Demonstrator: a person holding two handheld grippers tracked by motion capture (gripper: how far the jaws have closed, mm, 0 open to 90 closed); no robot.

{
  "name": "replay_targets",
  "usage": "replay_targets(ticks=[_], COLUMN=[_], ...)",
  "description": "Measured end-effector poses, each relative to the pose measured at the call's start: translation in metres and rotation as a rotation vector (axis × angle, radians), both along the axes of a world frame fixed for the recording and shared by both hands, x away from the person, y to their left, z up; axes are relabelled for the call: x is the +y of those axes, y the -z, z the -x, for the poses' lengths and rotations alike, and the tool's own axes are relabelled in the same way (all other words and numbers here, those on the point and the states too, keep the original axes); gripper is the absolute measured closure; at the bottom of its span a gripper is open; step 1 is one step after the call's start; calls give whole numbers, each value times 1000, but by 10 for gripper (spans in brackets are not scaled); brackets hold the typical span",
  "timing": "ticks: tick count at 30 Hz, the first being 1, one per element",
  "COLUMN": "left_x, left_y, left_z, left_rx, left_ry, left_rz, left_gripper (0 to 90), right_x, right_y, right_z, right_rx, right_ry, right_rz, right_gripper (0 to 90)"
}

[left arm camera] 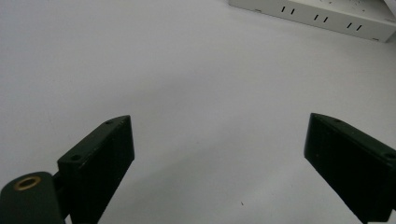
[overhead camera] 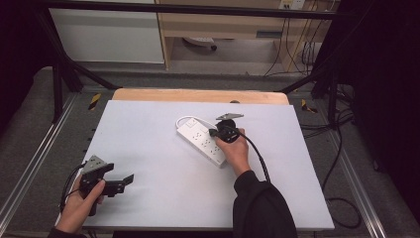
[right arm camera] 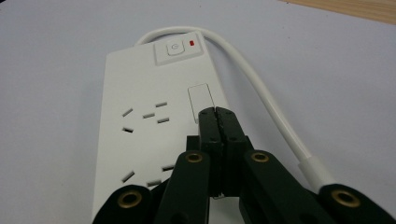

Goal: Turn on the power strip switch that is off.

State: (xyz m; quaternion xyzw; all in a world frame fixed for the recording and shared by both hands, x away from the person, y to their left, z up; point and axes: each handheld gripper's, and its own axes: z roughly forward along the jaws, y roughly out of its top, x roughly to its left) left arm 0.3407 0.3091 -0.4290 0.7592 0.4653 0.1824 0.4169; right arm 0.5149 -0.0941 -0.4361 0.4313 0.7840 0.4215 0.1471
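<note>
A white power strip (overhead camera: 202, 140) is seen lying flat on the pale grey worktop (overhead camera: 148, 148), a little right of the middle and set at a slant, with its white cable (overhead camera: 185, 119) curling out from the far end. The right tool (overhead camera: 214, 133) is held over the strip by the right hand (overhead camera: 236, 151), whose dark sleeve (overhead camera: 262, 208) comes in from the near edge. In the right gripper view the two black jaws of the right tool (right arm camera: 217, 112) are seen pressed flat together with nothing between them, their tips poised over the strip's top face just beside a small blank rectangular panel (right arm camera: 201, 100); whether the tips touch the plastic cannot be told. Farther along the strip a square switch button (right arm camera: 173, 49) is seen, and next to it a small red indicator (right arm camera: 192, 44). Socket slots (right arm camera: 147, 114) are spread across the face to one side of the jaws, and the cable (right arm camera: 261, 88) is seen running along the other side. The left tool (overhead camera: 124, 181) is held low near the front left corner of the worktop by the left hand (overhead camera: 81, 201), well apart from the strip. In the left gripper view its jaws are seen standing wide, with only bare worktop (left arm camera: 187, 93) between them, and the side of the power strip (left arm camera: 317, 18) is visible far off at the upper right.
</note>
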Motion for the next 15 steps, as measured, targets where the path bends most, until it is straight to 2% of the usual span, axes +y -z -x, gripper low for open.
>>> replay_targets(ticks=[15], left_x=[0], left_y=[0], left_z=[0], left_rx=[0], left_ry=[1], left_rz=[-2], left_gripper=[85], right_x=[1], right_y=[2], right_z=[-1], right_rx=[5], right_ry=[-1], right_rz=[2], right_gripper=[900])
